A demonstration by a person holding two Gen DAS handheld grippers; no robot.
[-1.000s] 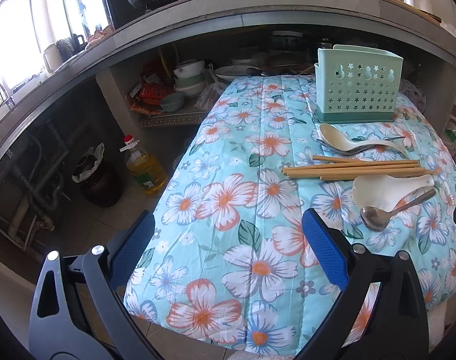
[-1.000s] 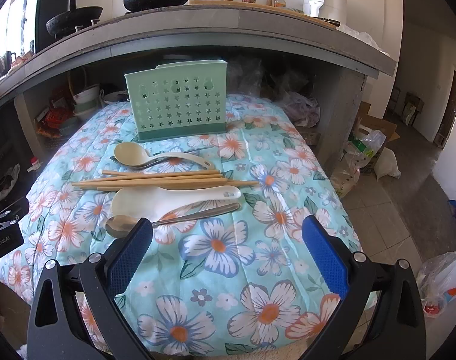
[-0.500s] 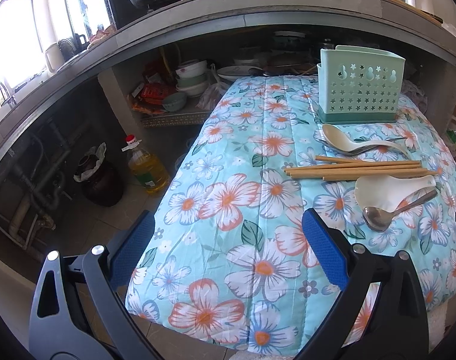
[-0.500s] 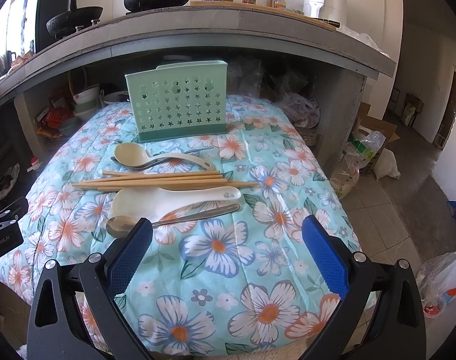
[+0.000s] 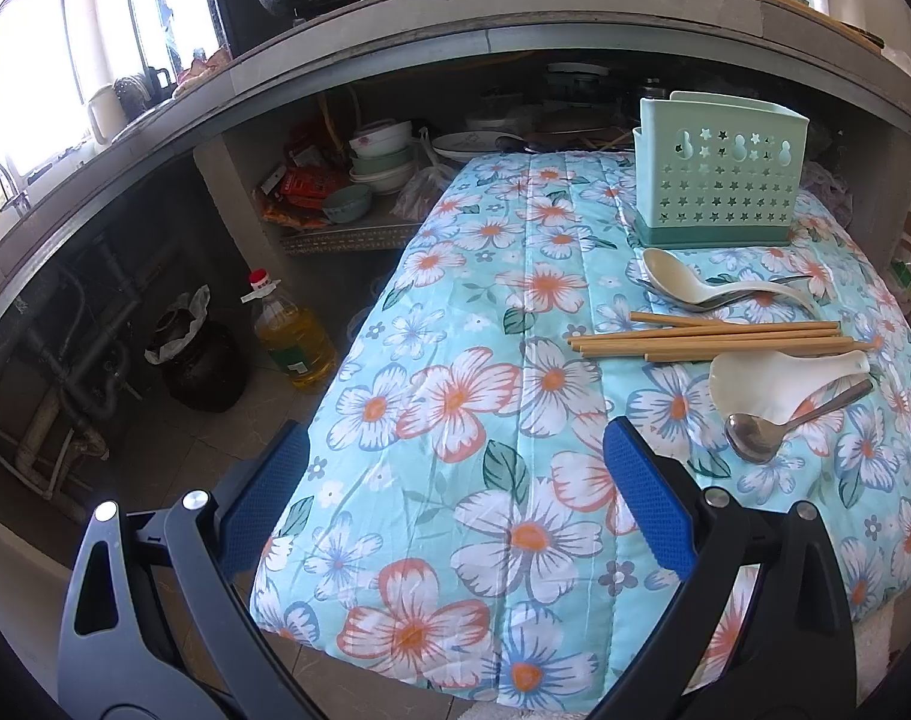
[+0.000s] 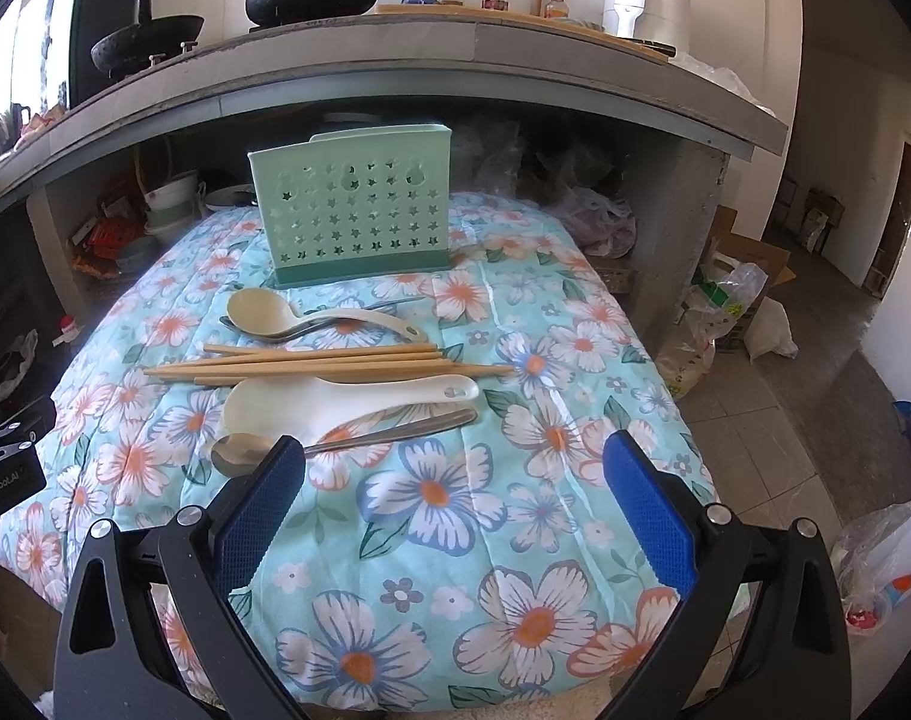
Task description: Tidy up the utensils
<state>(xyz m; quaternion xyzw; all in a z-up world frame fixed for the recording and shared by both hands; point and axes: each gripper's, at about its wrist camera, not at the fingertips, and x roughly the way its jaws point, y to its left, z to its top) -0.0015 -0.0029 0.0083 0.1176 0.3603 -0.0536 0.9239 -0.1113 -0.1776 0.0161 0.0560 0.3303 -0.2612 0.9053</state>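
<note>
Utensils [image 6: 335, 372], spoons w/ wooden chopsticks, lie before mint holder [image 6: 353, 210]; both hand-held grippers [image 5: 455, 486] [image 6: 449, 498] apart.

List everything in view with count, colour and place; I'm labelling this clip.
holder: 1, mint green, far end of quilt, upright
ladle: 1, cream, before holder, on a steel utensil
chopsticks: several, tan, mid quilt, lying crosswise
rice paddle: 1, white, nearer than chopsticks
spoon: 1, steel, nearest row
quilt: 1, teal floral, under all
oil bottle: 1, yellow, floor left
left tool: open, blue pads
right tool: open, blue pads
</note>
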